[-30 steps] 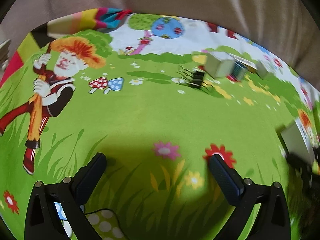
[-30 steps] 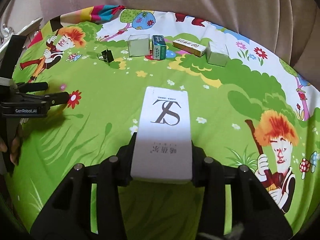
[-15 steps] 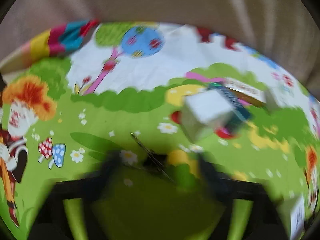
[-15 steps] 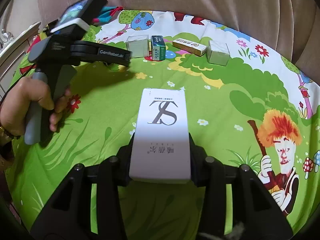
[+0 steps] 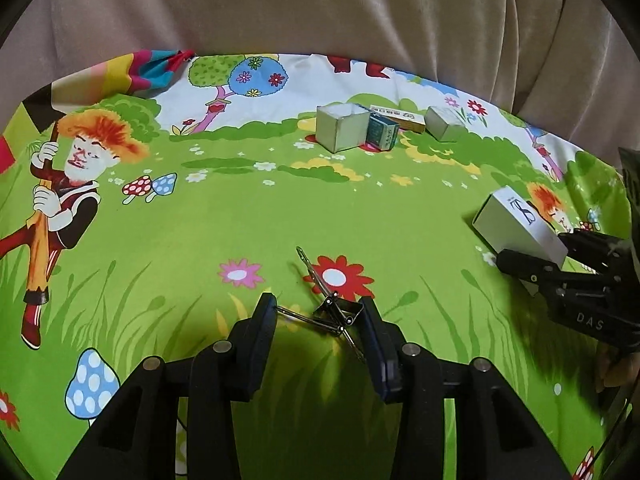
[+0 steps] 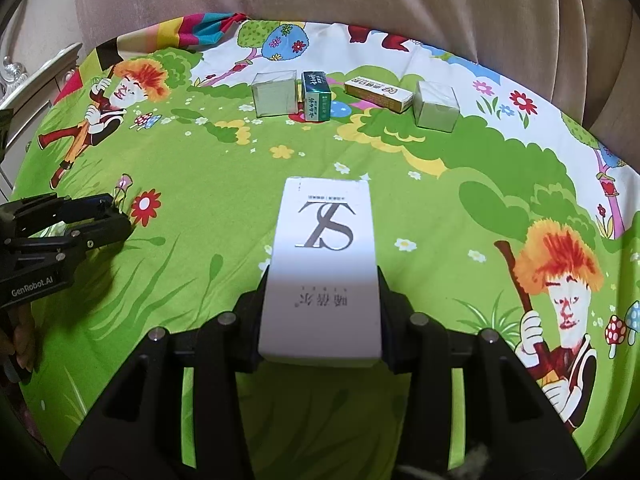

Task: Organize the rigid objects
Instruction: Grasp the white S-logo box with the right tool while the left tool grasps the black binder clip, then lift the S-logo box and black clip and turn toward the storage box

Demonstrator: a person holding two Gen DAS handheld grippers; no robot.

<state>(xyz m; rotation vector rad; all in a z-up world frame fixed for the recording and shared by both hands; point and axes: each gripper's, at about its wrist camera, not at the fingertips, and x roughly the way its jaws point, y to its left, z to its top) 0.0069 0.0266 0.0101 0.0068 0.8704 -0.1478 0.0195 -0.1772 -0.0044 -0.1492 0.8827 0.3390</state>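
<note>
A black binder clip [image 5: 338, 314] with wire handles sits between the jaws of my left gripper [image 5: 318, 316], which is shut on it just above the cloth by a red flower. My right gripper [image 6: 323, 276] is shut on a white box [image 6: 324, 240] printed with large grey letters, tilted down over the cloth. In the left wrist view the same white box [image 5: 516, 220] and right gripper [image 5: 536, 248] show at the right edge. The left gripper [image 6: 116, 216] appears at the left edge of the right wrist view.
At the back stand a clear cube [image 6: 276, 94], a green box [image 6: 316, 96], a long yellow box [image 6: 378, 94] and a second clear cube [image 6: 436, 106]. A cartoon-print green cloth [image 6: 200, 200] covers the surface. Beige cushions rise behind it.
My left gripper swung to the binder clip near the back row, closed on it, and now holds it nearer the front by the red flower. The right gripper and white box stayed put.
</note>
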